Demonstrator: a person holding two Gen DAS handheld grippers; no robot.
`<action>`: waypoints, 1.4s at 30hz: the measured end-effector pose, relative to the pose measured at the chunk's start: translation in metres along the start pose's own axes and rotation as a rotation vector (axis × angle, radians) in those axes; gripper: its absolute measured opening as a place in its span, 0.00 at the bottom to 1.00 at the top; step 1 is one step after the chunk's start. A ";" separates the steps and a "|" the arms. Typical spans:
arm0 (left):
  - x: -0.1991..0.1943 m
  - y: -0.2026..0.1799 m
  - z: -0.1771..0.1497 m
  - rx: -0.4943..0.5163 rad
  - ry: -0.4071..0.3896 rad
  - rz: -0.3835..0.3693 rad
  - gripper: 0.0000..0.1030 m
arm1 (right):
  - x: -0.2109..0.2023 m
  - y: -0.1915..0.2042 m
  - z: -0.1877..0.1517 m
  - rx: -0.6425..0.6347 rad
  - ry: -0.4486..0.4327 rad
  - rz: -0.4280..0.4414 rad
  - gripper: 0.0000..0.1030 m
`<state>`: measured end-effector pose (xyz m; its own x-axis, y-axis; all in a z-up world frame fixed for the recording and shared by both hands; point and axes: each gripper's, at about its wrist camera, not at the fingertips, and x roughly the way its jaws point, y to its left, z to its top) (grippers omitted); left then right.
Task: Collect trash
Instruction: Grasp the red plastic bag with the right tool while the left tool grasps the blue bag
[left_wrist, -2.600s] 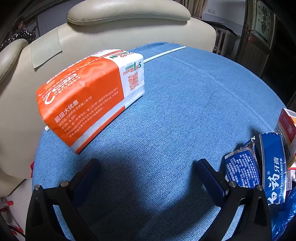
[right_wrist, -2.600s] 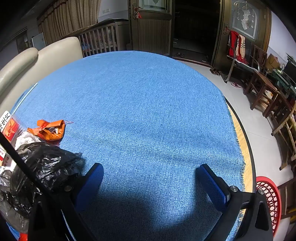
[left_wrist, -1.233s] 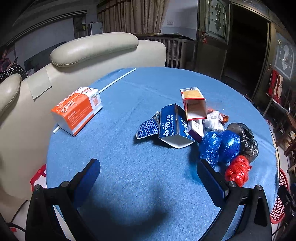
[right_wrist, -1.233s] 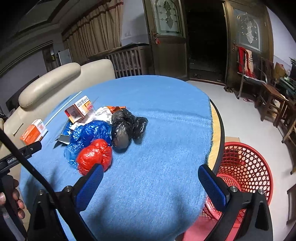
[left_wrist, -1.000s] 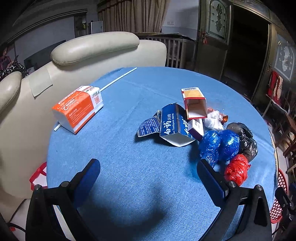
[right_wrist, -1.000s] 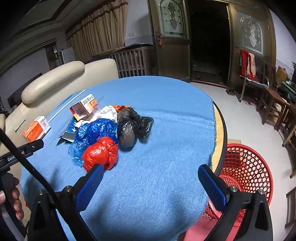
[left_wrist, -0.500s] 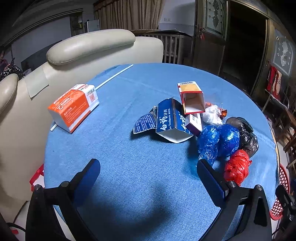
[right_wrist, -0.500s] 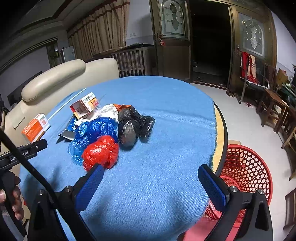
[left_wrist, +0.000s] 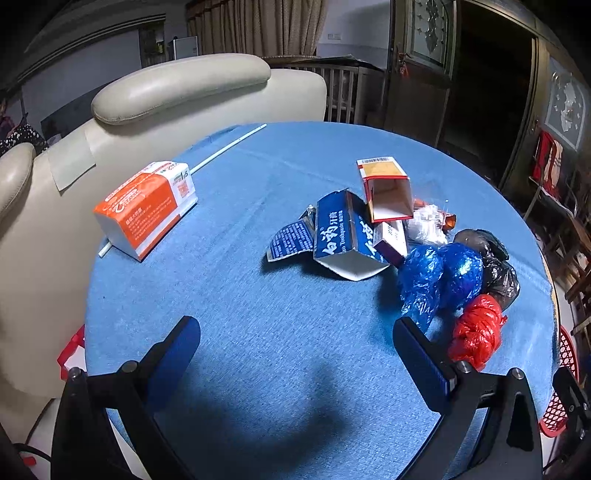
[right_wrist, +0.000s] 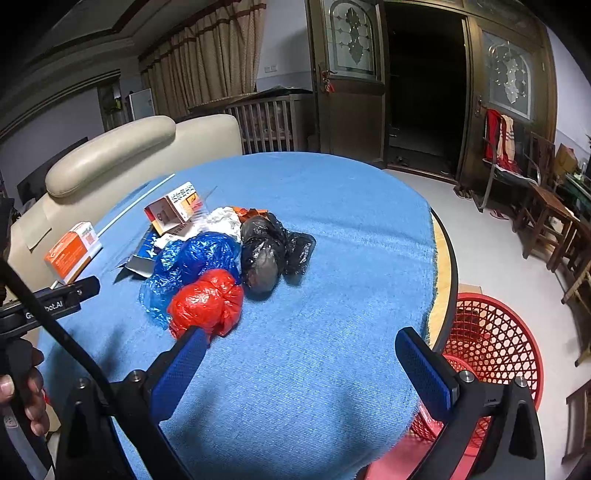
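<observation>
Both pairs of blue-padded fingers stand spread wide with nothing between them: the left gripper (left_wrist: 295, 354) hangs over bare blue tablecloth (left_wrist: 258, 325), and the right gripper (right_wrist: 299, 363) hangs over the cloth near the table's edge, its left finger (right_wrist: 177, 369) just in front of the red plastic bag (right_wrist: 207, 299).

The trash lies heaped together toward the middle of the round table. The knotted red bag is nearest the right gripper, touching a crumpled blue plastic bag (right_wrist: 192, 262), with a black plastic bag (right_wrist: 271, 247) beside them. Behind these lie a torn blue toothpaste carton (left_wrist: 343, 236), an open red-and-white small box (left_wrist: 384, 188) resting on it, white crumpled wrapping (right_wrist: 223, 219) and an orange wrapper scrap (right_wrist: 251, 212). Well apart, by the sofa (left_wrist: 177, 85), sits an orange tissue pack (left_wrist: 146, 206) across a thin white rod (left_wrist: 225, 149). A red mesh basket (right_wrist: 491, 339) stands on the floor just off the table's right side.

No piece looks collected yet. The red bag seems the sensible first grab for the right gripper: close on the bunched knot, not the slippery bulge, lift clear of the blue bag so it does not drag along, then carry it over the table rim before releasing above the basket.
</observation>
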<state>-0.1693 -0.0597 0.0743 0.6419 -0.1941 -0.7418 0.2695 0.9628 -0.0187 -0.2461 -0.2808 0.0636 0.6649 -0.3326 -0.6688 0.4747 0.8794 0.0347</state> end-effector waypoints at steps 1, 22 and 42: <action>0.001 0.002 -0.001 -0.003 0.001 -0.003 1.00 | 0.000 0.002 0.000 -0.006 -0.001 0.007 1.00; 0.017 0.038 -0.007 -0.059 0.040 -0.014 1.00 | 0.060 0.042 0.020 0.004 0.102 0.217 1.00; 0.042 -0.065 0.025 0.085 0.089 -0.215 1.00 | 0.058 -0.004 0.001 0.127 0.141 0.314 0.63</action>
<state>-0.1413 -0.1348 0.0610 0.4981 -0.3719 -0.7833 0.4550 0.8811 -0.1291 -0.2086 -0.3044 0.0257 0.7076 0.0054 -0.7066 0.3333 0.8792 0.3405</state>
